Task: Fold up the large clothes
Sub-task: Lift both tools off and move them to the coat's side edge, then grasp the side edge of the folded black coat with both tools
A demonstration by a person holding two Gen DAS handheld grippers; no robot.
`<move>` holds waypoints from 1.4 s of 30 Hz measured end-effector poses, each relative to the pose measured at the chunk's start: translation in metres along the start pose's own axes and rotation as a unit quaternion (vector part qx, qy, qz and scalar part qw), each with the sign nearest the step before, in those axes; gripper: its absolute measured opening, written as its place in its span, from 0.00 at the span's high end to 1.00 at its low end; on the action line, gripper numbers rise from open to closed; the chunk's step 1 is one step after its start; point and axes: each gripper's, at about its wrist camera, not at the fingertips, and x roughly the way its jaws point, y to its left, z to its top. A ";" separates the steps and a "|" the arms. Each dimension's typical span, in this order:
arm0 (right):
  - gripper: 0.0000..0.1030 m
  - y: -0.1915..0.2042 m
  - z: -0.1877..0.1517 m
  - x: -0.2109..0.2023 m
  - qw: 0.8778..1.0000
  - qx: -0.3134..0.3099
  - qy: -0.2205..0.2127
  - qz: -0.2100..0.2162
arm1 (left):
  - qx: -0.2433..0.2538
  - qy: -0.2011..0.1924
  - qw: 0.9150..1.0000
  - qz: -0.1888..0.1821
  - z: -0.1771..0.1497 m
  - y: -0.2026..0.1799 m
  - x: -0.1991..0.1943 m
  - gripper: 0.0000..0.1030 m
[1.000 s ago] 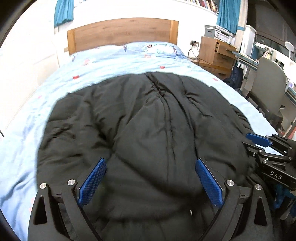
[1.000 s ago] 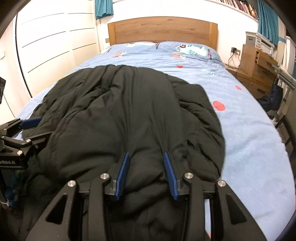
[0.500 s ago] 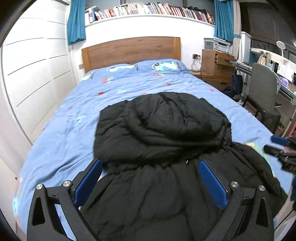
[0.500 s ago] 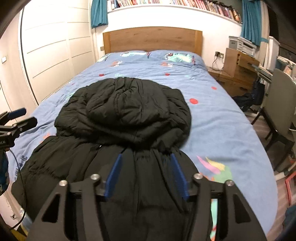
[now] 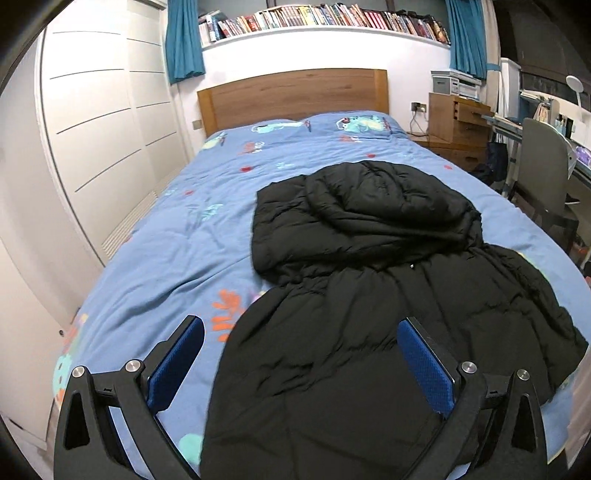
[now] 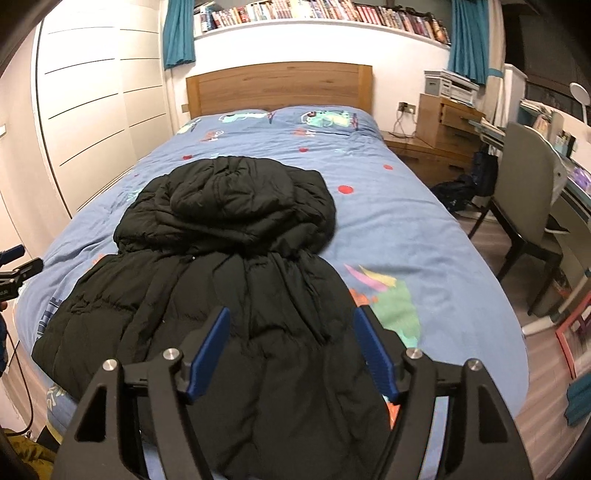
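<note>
A black puffy hooded coat (image 5: 369,295) (image 6: 229,266) lies on the blue bed (image 5: 166,251) (image 6: 399,229), hood toward the headboard, hem hanging over the foot end. My left gripper (image 5: 301,349) hovers above the coat's lower left part, wide open, nothing between its blue pads. My right gripper (image 6: 291,343) hangs over the lower right part; its jaws are opening, with only air between them. The left gripper's tip (image 6: 14,266) shows at the left edge of the right wrist view.
A white wardrobe (image 5: 92,147) runs along the bed's left side. On the right stand a wooden bedside cabinet (image 6: 443,125), a grey chair (image 6: 528,206) and a desk (image 6: 576,192). A wooden headboard (image 6: 277,85) and a bookshelf (image 6: 314,11) are at the far end.
Both grippers pulled back and up from the coat, so the whole coat and room now show. The right gripper's jaws widened. The coat lies released on the bed.
</note>
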 end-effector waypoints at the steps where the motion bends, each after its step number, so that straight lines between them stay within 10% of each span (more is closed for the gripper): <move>1: 0.33 -0.003 -0.003 -0.003 1.000 0.003 0.000 -0.001 | 0.000 -0.001 1.000 0.003 -0.001 0.001 -0.002 0.01; 20: 0.33 -0.067 -0.048 -0.012 0.998 0.052 0.027 -0.030 | -0.042 0.050 0.998 0.016 -0.035 0.032 0.011 0.01; 42: 0.33 -0.093 -0.074 0.035 0.993 0.083 0.082 -0.033 | -0.175 0.137 0.975 -0.014 -0.103 0.133 0.061 0.01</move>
